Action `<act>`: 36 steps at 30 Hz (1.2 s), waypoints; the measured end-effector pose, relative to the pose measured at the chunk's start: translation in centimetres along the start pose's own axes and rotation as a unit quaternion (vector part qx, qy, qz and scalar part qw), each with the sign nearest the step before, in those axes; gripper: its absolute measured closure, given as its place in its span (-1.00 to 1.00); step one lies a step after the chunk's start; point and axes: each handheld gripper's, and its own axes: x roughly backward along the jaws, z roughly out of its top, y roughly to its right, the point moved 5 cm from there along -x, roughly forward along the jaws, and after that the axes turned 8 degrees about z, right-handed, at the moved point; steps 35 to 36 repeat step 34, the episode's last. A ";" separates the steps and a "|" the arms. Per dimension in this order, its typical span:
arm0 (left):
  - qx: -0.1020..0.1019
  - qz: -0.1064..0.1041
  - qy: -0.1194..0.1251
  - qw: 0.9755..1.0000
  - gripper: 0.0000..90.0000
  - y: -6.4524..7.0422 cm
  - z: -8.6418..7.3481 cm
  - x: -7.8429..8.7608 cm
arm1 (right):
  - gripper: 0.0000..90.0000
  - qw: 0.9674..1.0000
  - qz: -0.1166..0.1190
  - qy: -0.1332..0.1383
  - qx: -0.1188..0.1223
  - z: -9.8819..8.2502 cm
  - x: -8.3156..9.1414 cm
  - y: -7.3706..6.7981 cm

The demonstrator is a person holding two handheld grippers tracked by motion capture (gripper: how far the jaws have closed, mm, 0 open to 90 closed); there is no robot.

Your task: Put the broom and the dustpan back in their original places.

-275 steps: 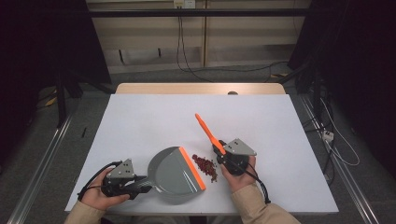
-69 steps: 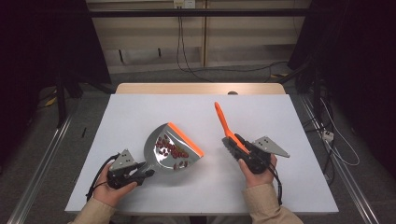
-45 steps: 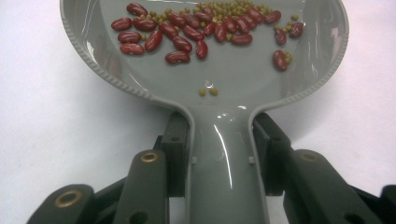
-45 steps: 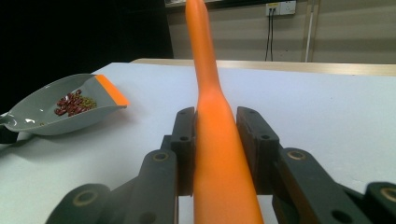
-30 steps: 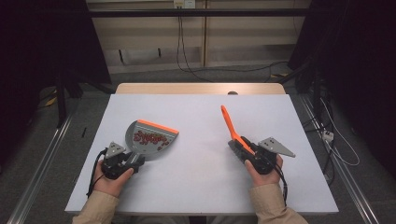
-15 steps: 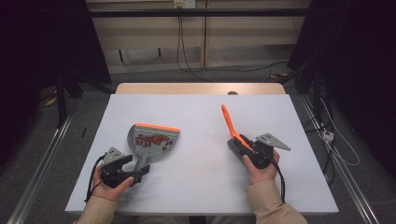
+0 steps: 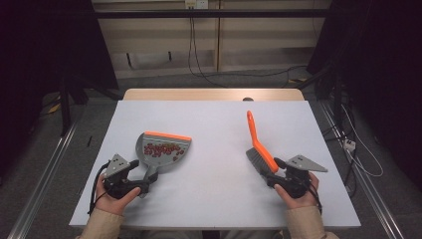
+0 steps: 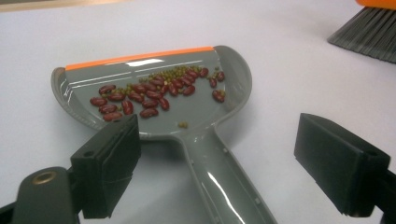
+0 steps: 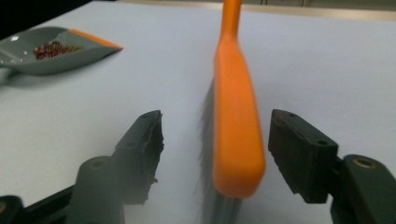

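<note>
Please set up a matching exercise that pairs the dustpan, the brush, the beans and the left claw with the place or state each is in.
Things:
1. dustpan
2. brush
3. beans
4. left claw

Places or states:
A. piled inside the pan
B. open, either side of a grey handle without pressing on it
C. lying on the table's left half, orange lip away from the person
D. lying on the table's right half, orange handle pointing away from the person

Pairs: 1-C, 2-D, 3-A, 4-B
</note>
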 end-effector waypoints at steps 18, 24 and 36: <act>-0.003 0.019 0.011 1.000 -0.68 -2.2 0.3 0.0 | 0.94 0.985 -0.104 -0.122 0.061 -0.4 -1.6 9.9; 0.002 0.019 0.020 1.000 -0.70 -2.4 0.4 0.0 | 0.89 0.988 -0.067 -0.120 0.072 -1.2 -1.1 6.8; -0.015 -0.034 0.074 0.997 -0.87 -1.9 1.1 0.2 | -0.51 1.000 0.004 0.016 0.018 -0.4 1.0 2.7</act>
